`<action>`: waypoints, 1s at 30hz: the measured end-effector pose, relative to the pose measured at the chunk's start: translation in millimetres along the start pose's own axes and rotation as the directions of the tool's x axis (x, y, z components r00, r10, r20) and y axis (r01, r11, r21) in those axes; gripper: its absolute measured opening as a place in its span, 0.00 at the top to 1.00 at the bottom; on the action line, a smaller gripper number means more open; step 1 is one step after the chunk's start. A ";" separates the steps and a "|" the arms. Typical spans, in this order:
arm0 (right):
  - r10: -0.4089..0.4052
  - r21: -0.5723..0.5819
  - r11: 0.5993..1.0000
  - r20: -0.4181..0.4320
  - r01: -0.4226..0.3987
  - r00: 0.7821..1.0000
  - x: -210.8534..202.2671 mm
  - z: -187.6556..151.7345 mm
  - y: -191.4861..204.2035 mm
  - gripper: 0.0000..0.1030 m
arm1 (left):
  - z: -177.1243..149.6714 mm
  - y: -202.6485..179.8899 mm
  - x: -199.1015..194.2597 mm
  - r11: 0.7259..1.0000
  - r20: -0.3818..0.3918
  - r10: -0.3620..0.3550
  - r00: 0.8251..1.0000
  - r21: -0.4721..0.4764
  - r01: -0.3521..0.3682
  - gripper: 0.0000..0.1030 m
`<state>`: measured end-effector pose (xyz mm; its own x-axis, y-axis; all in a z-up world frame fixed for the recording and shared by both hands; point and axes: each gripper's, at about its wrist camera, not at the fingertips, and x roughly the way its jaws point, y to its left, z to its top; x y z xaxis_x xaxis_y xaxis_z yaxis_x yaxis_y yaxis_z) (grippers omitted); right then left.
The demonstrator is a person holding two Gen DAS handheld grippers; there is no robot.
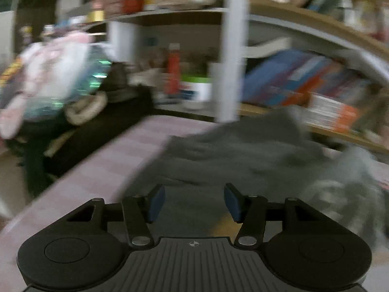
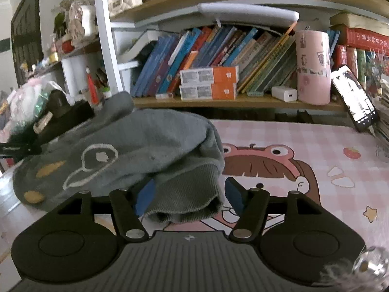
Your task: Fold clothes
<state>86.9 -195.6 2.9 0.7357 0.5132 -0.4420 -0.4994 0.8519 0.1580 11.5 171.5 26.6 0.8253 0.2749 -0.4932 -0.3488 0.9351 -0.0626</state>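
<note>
A grey knitted garment (image 2: pixel 126 155) with a white outline drawing and orange spots lies crumpled on the pink checked cartoon table mat (image 2: pixel 304 150). Its ribbed cuff (image 2: pixel 187 199) lies between the open blue pads of my right gripper (image 2: pixel 190 194), which is not closed on it. In the blurred left wrist view the same grey garment (image 1: pixel 231 155) spreads over the mat (image 1: pixel 116 160). My left gripper (image 1: pixel 194 202) is open just above the garment's near edge and holds nothing.
A bookshelf (image 2: pixel 218 102) with leaning books and orange boxes (image 2: pixel 209 82) runs behind the table. A pink cylinder (image 2: pixel 313 68) and a phone (image 2: pixel 355 97) stand at the right. A white post (image 1: pixel 231 56) rises behind the garment. Bags and clutter (image 1: pixel 48 77) sit left.
</note>
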 end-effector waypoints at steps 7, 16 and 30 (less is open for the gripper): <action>-0.034 0.018 0.999 -0.059 0.035 0.998 13.8 -2.4 -3.2 0.40 | -16.5 2.2 2.1 0.996 -0.041 -0.075 0.996 -0.050 0.073 0.45; -0.059 0.016 0.998 -0.128 0.062 0.990 31.0 -1.9 3.8 0.45 | -21.7 12.3 8.8 0.989 -0.043 -0.120 0.992 -0.096 0.116 0.36; -0.088 -0.039 0.996 -0.118 0.084 0.989 -10.9 -9.9 2.1 0.93 | -22.2 19.8 9.3 0.978 -0.037 -0.159 0.987 -0.144 0.152 0.32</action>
<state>73.3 -200.4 -0.7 0.7178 0.4200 -0.5553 -0.4533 0.8873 0.0852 2.4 187.6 1.5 0.8533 0.1140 -0.5088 -0.2792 0.9240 -0.2612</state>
